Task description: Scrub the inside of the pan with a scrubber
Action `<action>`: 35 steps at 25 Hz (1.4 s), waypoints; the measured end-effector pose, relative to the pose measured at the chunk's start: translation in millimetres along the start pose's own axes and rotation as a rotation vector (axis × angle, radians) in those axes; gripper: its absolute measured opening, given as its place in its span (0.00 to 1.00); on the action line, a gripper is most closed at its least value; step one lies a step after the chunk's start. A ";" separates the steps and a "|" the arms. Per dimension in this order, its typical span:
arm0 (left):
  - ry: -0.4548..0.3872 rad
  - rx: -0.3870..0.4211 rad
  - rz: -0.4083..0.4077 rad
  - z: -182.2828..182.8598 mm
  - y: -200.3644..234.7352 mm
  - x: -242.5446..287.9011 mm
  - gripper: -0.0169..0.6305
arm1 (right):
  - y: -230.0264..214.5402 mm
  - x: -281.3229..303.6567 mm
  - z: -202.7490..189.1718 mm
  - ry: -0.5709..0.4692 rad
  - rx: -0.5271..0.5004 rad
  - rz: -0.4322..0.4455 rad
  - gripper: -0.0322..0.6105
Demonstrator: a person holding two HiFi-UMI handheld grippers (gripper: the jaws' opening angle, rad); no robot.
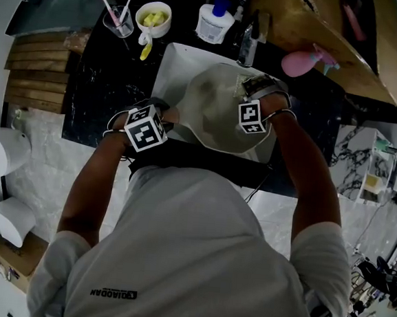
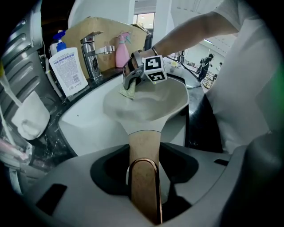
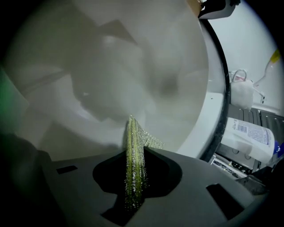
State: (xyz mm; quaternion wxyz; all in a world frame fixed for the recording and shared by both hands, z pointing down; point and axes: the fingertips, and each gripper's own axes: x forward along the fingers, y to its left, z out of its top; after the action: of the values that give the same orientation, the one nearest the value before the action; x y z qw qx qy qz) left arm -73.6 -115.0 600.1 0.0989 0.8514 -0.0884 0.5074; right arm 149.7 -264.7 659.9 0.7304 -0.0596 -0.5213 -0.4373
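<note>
Over at the white sink (image 1: 166, 65), left gripper (image 2: 144, 186) has its jaws closed snug on the pan (image 2: 151, 104) handle (image 2: 144, 144), and right gripper (image 3: 134, 181) is pinching the green scrubber (image 3: 133, 142) tight, held up against the pan's inside.

The pan (image 3: 111, 66) is looking smooth and matt, its handle (image 2: 144, 150) woody; the scrubber (image 3: 134, 164) is glinting, rough mesh; the tap (image 2: 92, 57) is shining metal.

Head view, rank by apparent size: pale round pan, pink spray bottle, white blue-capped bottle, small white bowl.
1. pale round pan: largest by far.
2-4. pink spray bottle, white blue-capped bottle, small white bowl: look about alike; not ranking them.
</note>
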 end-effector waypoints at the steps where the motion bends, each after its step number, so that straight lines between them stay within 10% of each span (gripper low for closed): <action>1: 0.001 0.006 0.006 -0.2 0.1 0.5 0.35 | 3.4 -0.2 -0.3 0.001 0.008 0.010 0.17; 35: 0.002 0.061 0.070 -1.0 0.4 2.5 0.35 | 103.8 -67.9 48.8 -0.105 0.403 0.733 0.17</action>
State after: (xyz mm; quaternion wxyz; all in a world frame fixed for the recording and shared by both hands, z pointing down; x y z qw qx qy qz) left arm -73.3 -115.3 602.8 0.0553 0.8498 -0.1023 0.5140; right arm 182.9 -135.7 664.9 0.8072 -0.1191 -0.5772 -0.0343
